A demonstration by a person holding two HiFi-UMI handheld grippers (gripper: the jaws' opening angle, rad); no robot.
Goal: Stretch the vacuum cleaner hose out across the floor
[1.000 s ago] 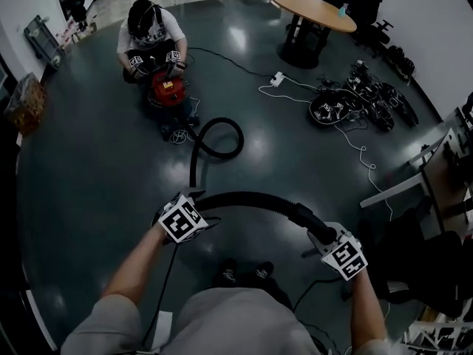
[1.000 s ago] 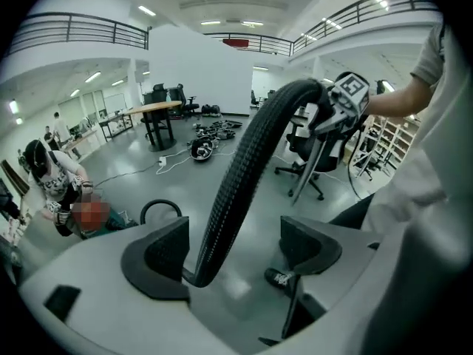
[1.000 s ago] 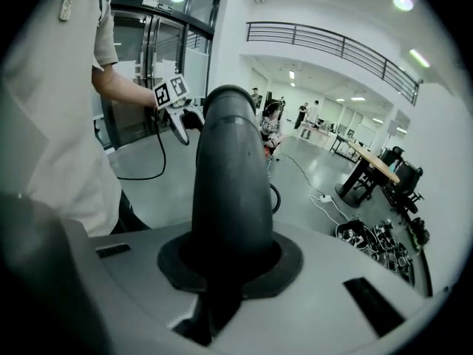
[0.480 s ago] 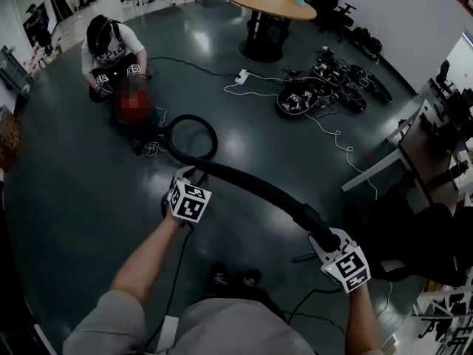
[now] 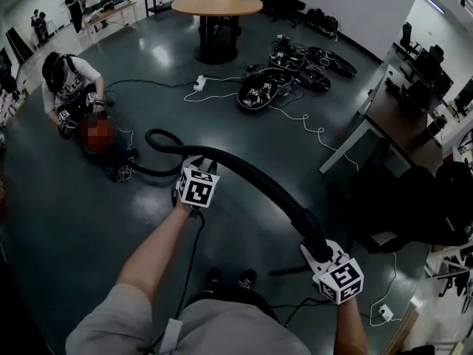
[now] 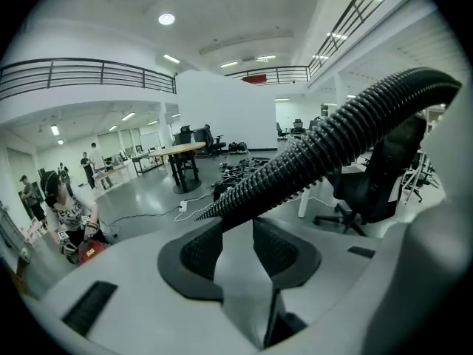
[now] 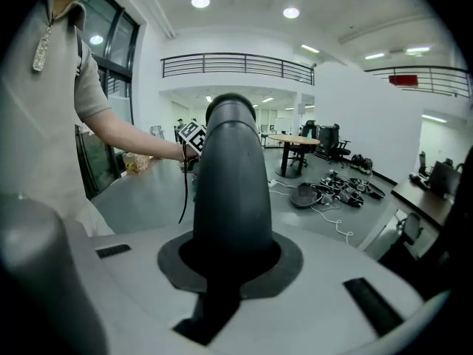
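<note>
A black ribbed vacuum hose (image 5: 251,180) runs from the red vacuum cleaner (image 5: 97,134) at the left, bends near it, then slants down to the right between my hands. My left gripper (image 5: 194,172) is shut on the ribbed part (image 6: 325,143); its jaws have just been closing, with the hose between the pads (image 6: 198,251). In the left gripper view that gripper (image 6: 236,231) looks along the hose. My right gripper (image 5: 319,248) is shut on the smooth end cuff (image 7: 230,176), which fills the right gripper (image 7: 230,251). The hose hangs above the floor between the grippers.
A person (image 5: 70,87) crouches at the vacuum. A round table (image 5: 216,4) stands at the back, with a pile of cabled gear (image 5: 288,72) and a white power strip (image 5: 198,83) near it. A desk (image 5: 384,117) and a dark chair (image 5: 414,205) are at the right.
Both grippers have carried the hose away from the vacuum. The round loop on the floor has been drawn out into a shallow bend. The stretch between the grippers is straighter.
</note>
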